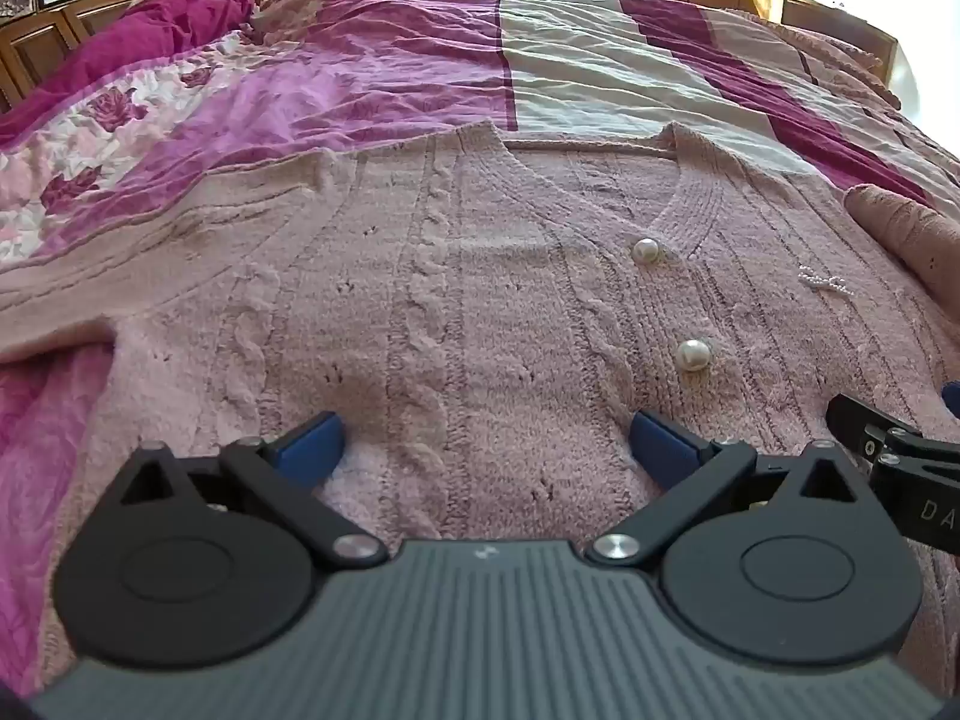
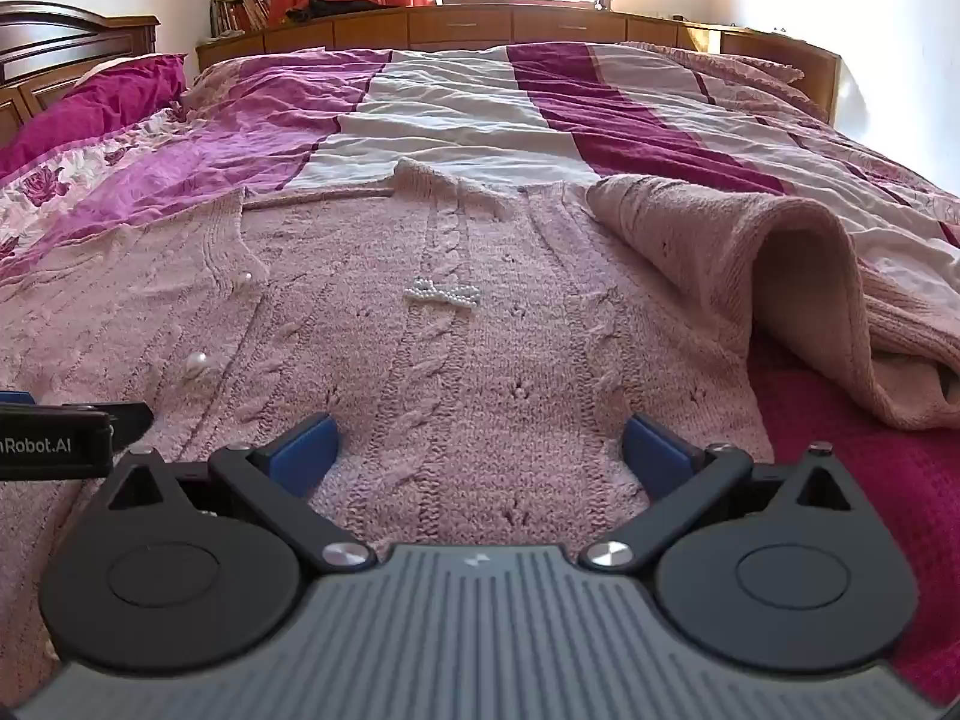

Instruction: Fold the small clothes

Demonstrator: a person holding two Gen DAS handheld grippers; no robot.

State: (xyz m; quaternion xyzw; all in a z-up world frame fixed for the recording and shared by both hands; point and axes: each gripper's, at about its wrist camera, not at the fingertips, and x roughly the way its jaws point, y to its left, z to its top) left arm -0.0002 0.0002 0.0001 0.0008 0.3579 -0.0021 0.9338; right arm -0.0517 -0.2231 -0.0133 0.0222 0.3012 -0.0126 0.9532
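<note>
On the near half of the bed (image 2: pixel 456 114), close to its front edge, a pink cable-knit cardigan (image 1: pixel 480 312) lies face up and mostly flat, its V-neck pointing toward the far side, where wooden cabinets (image 2: pixel 480 24) run along the bed. The left gripper (image 1: pixel 485 450) hangs low over the left panel of the knit with its blue pads spread as wide as they go and nothing between them; just beside it, the right gripper (image 2: pixel 480 450) hangs over the right panel in the same wide-spread state, also empty. One sleeve runs out straight toward the left edge of the bed, over the rose-printed, striped cover, while the other sleeve (image 2: pixel 750 276) is already doubled over in a loose hump toward the right edge — not a clean fold. Two pearl buttons (image 1: pixel 647 249) sit on the placket, and a small beaded bow (image 2: pixel 442 293) is on the chest. The first fold does not look begun in earnest, I'd say. The risk from here is the knit itself: thick, stretchy and soft, it may bunch under the pads, so a pinch could catch only the top layer and drag the front away from the back. A pad closing on a button or the bow could snag — and that humped sleeve, if folded in as it lies, would leave a lumpy, lopsided bundle.
</note>
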